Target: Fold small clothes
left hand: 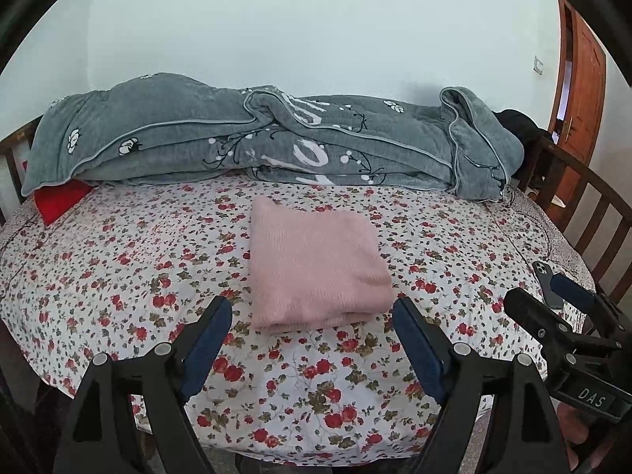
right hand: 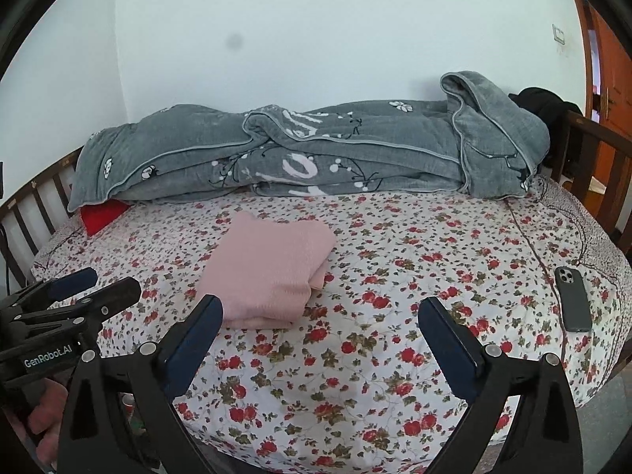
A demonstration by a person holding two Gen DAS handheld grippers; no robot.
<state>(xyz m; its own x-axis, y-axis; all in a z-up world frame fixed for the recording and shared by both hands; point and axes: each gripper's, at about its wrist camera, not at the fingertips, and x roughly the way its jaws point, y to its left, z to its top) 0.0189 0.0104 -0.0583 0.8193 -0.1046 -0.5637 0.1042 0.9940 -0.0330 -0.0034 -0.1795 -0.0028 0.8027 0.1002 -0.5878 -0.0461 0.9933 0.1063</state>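
A pink knitted garment (left hand: pixel 316 264) lies folded into a neat rectangle on the floral bedsheet (left hand: pixel 118 276); it also shows in the right wrist view (right hand: pixel 268 272). My left gripper (left hand: pixel 312 316) is open and empty, hovering just in front of the garment's near edge. My right gripper (right hand: pixel 320 320) is open and empty, held over the sheet to the right of the garment. Each gripper shows at the edge of the other's view: the right gripper (left hand: pixel 553 296) and the left gripper (right hand: pixel 98 280).
A crumpled grey blanket (left hand: pixel 256 142) lies along the far side of the bed by the wall. A red item (left hand: pixel 59 199) pokes out beneath its left end. A dark phone (right hand: pixel 573 300) lies on the sheet's right side. Wooden bed rails (left hand: pixel 584 213) and a door (left hand: pixel 584 79) are at right.
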